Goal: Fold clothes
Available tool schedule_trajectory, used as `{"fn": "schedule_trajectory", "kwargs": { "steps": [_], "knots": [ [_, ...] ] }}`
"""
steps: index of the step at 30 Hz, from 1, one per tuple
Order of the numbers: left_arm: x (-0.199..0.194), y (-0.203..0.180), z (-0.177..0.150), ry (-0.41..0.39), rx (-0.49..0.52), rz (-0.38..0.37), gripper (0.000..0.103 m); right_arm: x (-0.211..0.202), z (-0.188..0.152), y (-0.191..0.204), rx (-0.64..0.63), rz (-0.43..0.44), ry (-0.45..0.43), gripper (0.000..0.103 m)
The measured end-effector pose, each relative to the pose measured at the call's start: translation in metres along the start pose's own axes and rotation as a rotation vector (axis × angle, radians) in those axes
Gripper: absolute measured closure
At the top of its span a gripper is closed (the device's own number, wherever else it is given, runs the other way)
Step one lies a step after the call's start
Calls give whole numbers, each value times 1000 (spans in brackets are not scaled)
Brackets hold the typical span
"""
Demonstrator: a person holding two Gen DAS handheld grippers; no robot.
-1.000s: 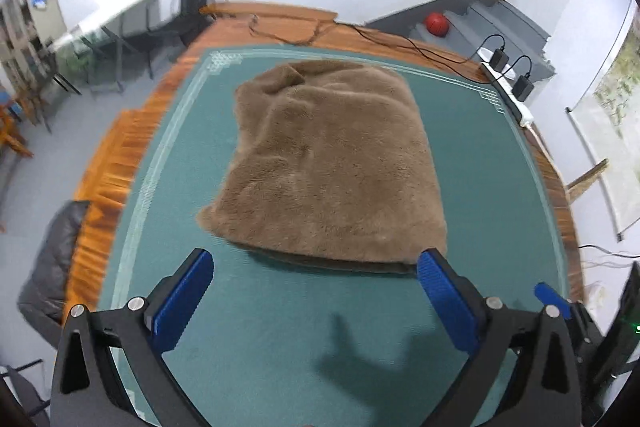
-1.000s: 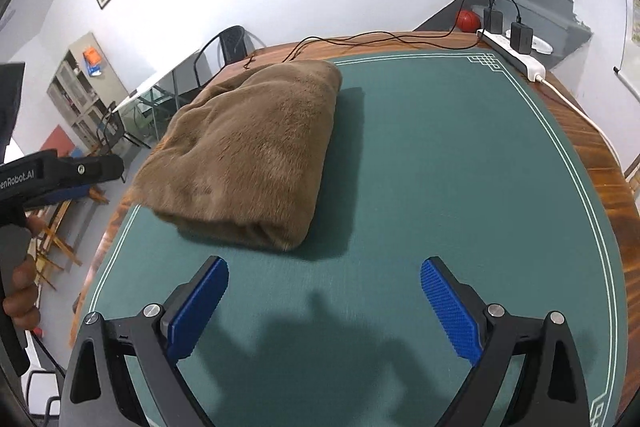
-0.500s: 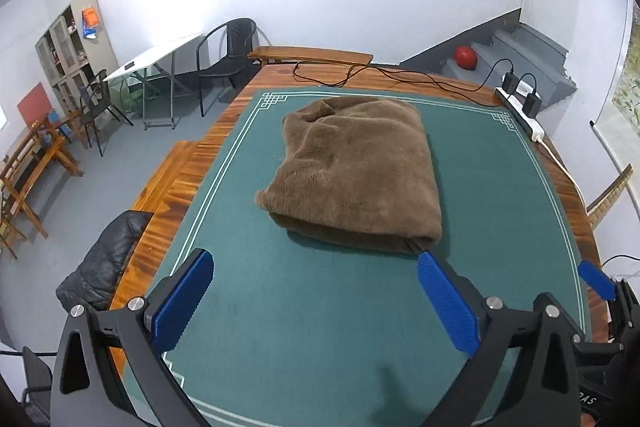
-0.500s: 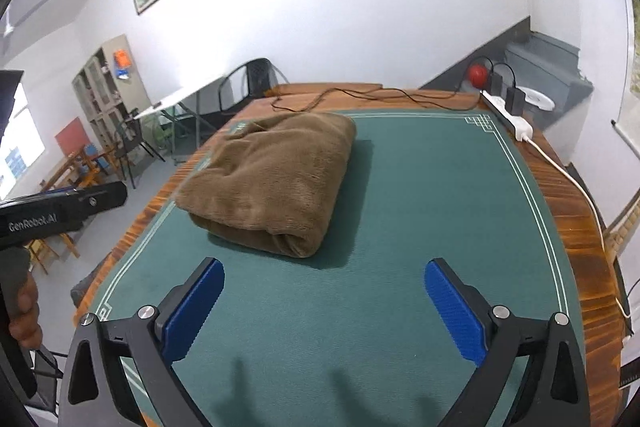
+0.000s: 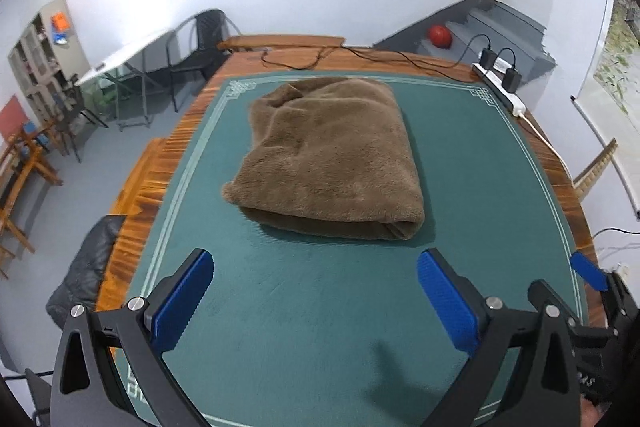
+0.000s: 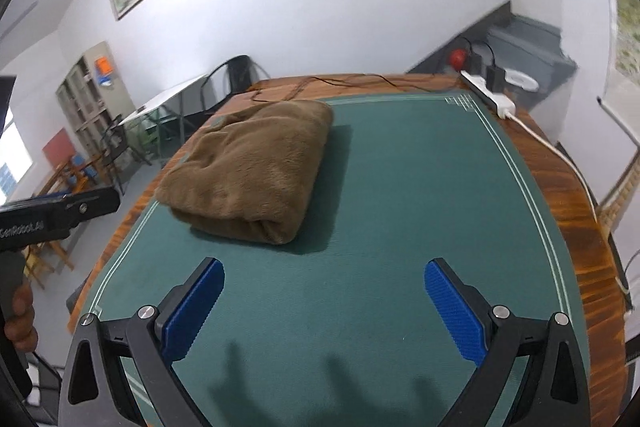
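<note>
1. White walls close in a room where a wooden surface (image 5: 140,183) carries a green felt mat (image 5: 320,307), with a power strip (image 5: 500,87) near its far right corner.
2. Lens curvature bends the edges; the shelving (image 6: 88,107) and chairs on the left are too blurred to read.
3. Only one blue tip of the right hand-held gripper (image 6: 324,307) shows in the left view, its body cut off.
4. A folded brown fleece garment (image 5: 332,159) lies on the mat's far half, left of centre, long axis running from near to far, thick rolled fold toward the grippers.
5. Its underside and inner layers are hidden.
6. The left hand-held gripper (image 5: 316,299) and the right one hover near the mat, jaws spread wide, grasping nothing.
</note>
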State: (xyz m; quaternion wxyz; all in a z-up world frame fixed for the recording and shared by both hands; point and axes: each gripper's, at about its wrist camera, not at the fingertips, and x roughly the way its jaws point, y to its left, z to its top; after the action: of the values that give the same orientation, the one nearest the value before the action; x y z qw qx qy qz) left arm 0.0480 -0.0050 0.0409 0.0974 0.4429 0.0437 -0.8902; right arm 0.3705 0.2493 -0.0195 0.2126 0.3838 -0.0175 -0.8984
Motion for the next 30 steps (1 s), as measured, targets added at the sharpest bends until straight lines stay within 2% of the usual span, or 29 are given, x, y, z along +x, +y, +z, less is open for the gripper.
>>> {"fn": "schedule_trajectory", "kwargs": {
  "steps": [5,10,14,19,21,23,25,30],
  "knots": [
    [35,39,23,75,-100,-91,0,39,10,-7,117,91,66,1],
    [77,88,67,114,-187,-150,0,76,33,-11,191,113,101,1],
    [126,113,104,164,-227,-261,0,110,58,-16,242,133,133,1],
    [201,134,137,271,-287,-346,0,156,82,-22,306,156,183,1],
    [228,140,144,309,-326,-438,0,173,88,-26,341,183,201,1],
    [244,143,149,306,-330,-468,0,190,96,-29,351,201,218,1],
    [258,145,153,309,-310,-462,0,206,103,-32,361,214,232,1],
    [286,147,151,355,-280,-528,0,238,116,-42,422,267,267,1]
  ]
}}
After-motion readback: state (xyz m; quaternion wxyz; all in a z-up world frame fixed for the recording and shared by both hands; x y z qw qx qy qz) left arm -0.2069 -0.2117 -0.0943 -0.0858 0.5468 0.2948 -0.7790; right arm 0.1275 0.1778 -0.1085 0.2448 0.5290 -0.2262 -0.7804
